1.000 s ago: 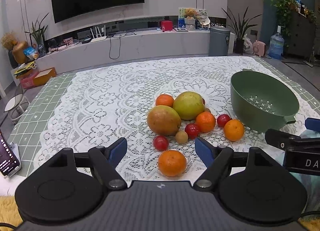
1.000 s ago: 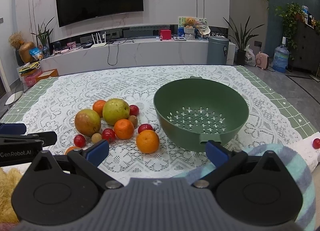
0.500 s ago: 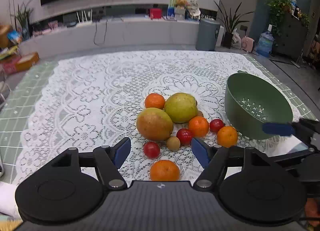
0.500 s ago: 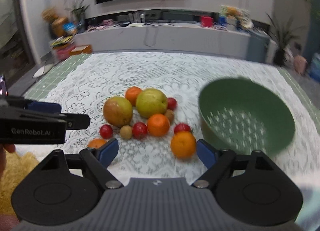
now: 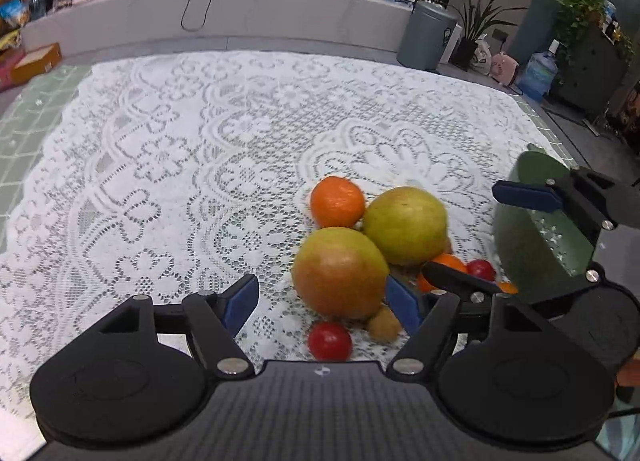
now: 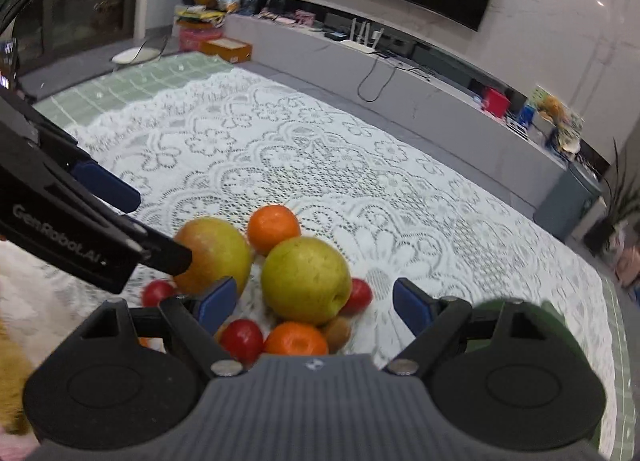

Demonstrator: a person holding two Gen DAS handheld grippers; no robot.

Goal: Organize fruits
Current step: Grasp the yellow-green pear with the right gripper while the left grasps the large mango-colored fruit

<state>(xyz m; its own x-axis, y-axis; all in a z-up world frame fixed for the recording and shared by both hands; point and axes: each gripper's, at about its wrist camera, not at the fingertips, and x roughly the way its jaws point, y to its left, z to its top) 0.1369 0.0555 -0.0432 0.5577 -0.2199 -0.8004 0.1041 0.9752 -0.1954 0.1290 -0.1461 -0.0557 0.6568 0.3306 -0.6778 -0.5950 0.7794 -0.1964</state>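
A pile of fruit lies on the lace tablecloth (image 5: pixel 160 149). My left gripper (image 5: pixel 322 303) is open, its jaws either side of a reddish-green mango (image 5: pixel 340 271), which also shows in the right wrist view (image 6: pixel 216 253). My right gripper (image 6: pixel 314 303) is open, its jaws around a yellow-green pear (image 6: pixel 306 279), which also shows in the left wrist view (image 5: pixel 406 223). Oranges (image 5: pixel 337 201) (image 6: pixel 295 339), red plums (image 5: pixel 330 341) (image 6: pixel 241 339) and a small brown fruit (image 5: pixel 383 327) lie around them. The green colander (image 5: pixel 532 245) stands to the right.
The right gripper's body crosses the left wrist view at right (image 5: pixel 576 201); the left gripper's body crosses the right wrist view at left (image 6: pixel 80 229). A TV console, plants and a bin stand beyond the table.
Both grippers have moved forward and down onto the fruit pile. The left now straddles the mango, the right the pear. The right view has swung left, away from the colander.
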